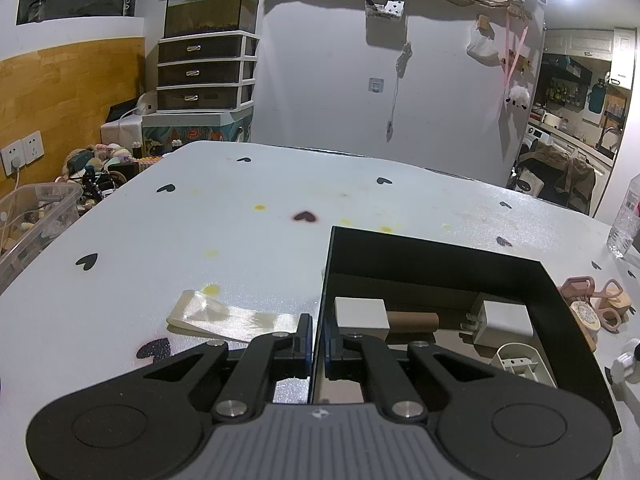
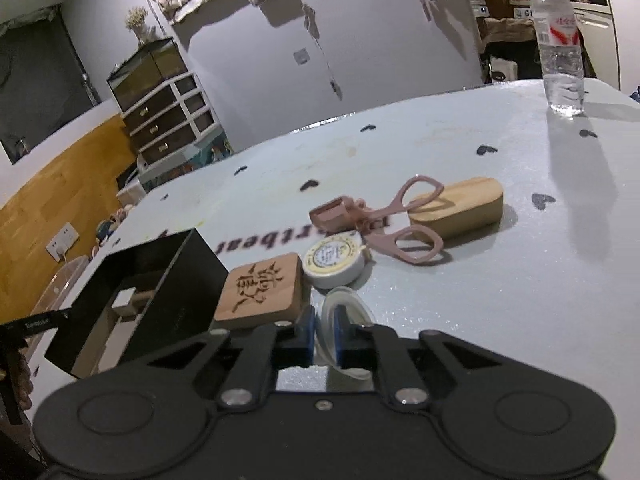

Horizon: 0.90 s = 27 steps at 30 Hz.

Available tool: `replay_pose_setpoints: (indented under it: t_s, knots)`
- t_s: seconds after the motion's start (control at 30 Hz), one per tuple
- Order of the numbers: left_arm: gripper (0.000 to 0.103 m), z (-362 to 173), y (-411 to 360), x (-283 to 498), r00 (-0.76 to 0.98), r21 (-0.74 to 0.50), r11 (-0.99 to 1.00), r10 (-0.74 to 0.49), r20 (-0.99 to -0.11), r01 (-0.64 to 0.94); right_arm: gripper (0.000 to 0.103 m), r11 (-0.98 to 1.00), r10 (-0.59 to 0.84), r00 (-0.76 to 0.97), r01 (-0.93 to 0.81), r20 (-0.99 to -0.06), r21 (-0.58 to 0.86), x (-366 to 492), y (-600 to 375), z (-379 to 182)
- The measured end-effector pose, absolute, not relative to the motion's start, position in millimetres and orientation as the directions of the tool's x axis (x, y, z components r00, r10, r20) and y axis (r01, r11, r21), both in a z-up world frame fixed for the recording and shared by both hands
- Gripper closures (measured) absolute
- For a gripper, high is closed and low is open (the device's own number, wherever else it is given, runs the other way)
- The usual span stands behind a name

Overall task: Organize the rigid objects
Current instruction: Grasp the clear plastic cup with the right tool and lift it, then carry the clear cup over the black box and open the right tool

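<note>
A: While clamped tight on the near wall of the black box (image 1: 440, 258), left gripper (image 1: 318, 340) sits with one pad outside and one pad inside, wall pinched between.
B: Inside that box, just ahead of the inner pad: white block (image 1: 362, 314), brown cylinder (image 1: 412, 321) touching it, white charger (image 1: 502, 322) farther right, pale open case (image 1: 520, 362) near the right wall.
A: Left of the outer pad, flat on the table (image 1: 240, 240): shiny cream ribbon (image 1: 236, 318).
B: Over to the right gripper (image 2: 325, 334) — jaws narrow, closed on a clear round lid (image 2: 346, 300), rim caught between the blue pads.
A: Just ahead and left of the fingers, touching the box side: carved wooden square (image 2: 262, 290).
B: Directly ahead, beside that square: white round tin (image 2: 334, 262). Beyond it, pink scissor-shaped tool (image 2: 384, 220) lying partly over a rounded wooden block (image 2: 460, 208).
A: Far ahead to the right, upright and well apart: water bottle (image 2: 558, 44).
</note>
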<state>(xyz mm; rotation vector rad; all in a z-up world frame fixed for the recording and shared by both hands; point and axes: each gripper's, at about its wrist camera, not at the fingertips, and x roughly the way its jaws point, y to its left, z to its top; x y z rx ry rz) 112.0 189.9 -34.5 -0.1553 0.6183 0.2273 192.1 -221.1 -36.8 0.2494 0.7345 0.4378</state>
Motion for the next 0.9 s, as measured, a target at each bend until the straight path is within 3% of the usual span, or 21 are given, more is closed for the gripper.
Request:
replay_pose_setpoints:
  t_s: [0.27, 0.47, 0.9]
  knots:
    - [0.098, -35, 190, 112, 0.792, -0.077, 0.964, 0.164, -0.588, -0.256, 0.093, 0.808, 0.587, 0.655, -0.438, -0.476, 0.394, 193, -196, -2]
    - [0.098, -36, 190, 112, 0.797, -0.085, 0.964, 0.158, -0.583, -0.253, 0.093, 0.687, 0.726, 0.540, -0.590, -0.425, 0.424, 211, -141, 16]
    - [0.098, -37, 195, 109, 0.812, -0.109, 0.968, 0.126, -0.570, -0.226, 0.093, 0.611, 0.737, 0.316, -0.690, -0.598, 0.389, 255, -19, -14]
